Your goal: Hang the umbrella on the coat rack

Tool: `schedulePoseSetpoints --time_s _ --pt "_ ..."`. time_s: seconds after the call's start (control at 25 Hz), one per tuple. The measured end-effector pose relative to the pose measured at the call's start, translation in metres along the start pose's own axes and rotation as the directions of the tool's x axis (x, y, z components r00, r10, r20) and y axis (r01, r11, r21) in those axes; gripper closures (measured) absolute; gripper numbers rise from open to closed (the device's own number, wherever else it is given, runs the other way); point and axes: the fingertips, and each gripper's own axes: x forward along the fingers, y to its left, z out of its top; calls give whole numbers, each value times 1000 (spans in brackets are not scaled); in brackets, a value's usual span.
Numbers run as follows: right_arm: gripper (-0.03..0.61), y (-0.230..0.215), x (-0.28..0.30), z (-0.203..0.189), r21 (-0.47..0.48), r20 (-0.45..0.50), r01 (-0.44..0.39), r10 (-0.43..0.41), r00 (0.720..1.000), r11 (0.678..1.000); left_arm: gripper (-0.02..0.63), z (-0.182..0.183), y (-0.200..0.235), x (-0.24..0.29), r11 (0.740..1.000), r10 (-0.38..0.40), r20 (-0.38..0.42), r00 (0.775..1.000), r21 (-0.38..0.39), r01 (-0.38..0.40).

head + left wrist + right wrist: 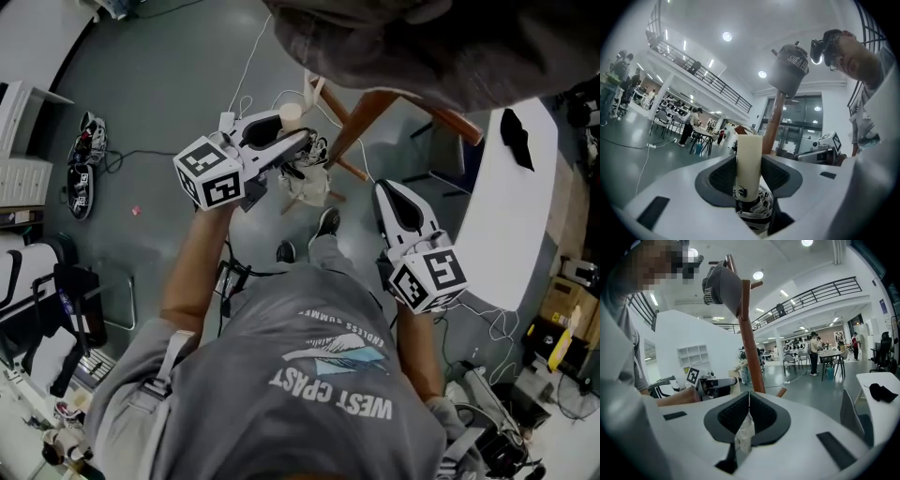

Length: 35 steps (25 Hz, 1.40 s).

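Note:
My left gripper (302, 142) (749, 165) is shut on the folded umbrella's cream handle (749, 157) (292, 112), which stands upright between the pads. Black-and-white patterned canopy (755, 208) bunches below it, and pale fabric (307, 187) hangs under the gripper. The brown wooden coat rack (367, 111) (774, 123) (749, 341) rises just beyond both grippers, with a grey cap (790, 69) (722, 284) on top. My right gripper (382, 191) (749, 412) is shut on a whitish strip of fabric (744, 434); whether it belongs to the umbrella I cannot tell.
A white table (497, 234) with a black item (516, 137) stands right of the rack. Shoes (84, 164) and cables lie on the grey floor at left. A dark chair (66, 314) is behind left. The person's feet (326, 223) are near the rack's legs.

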Motion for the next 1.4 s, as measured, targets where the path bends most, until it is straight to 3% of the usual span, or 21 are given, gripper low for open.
schedulePoseSetpoints --time_s 0.12,0.2,0.36,0.48,0.88,1.4 --pt "548 -3 0 1 -6 -2 -4 4 1000 1000 440 5 8 -5 999 30 -21 999 32 -30" --pt "548 -5 1 0 -5 -7 0 0 1000 1000 440 6 13 -6 994 65 -57 996 96 -59" --pt "548 0 5 -1 -5 -10 -7 7 1000 1000 440 -4 23 -7 960 157 -146 977 254 -116" --pt "548 1 7 -1 -5 -12 -11 11 1000 1000 440 -6 24 -5 938 187 -180 966 325 -121" --pt "548 -1 11 -2 1 -13 -3 3 1000 1000 442 19 -9 14 943 73 -151 986 331 -19" --pt "548 3 17 0 4 -2 -7 7 1000 1000 442 43 -23 3 931 58 -110 992 365 -14"
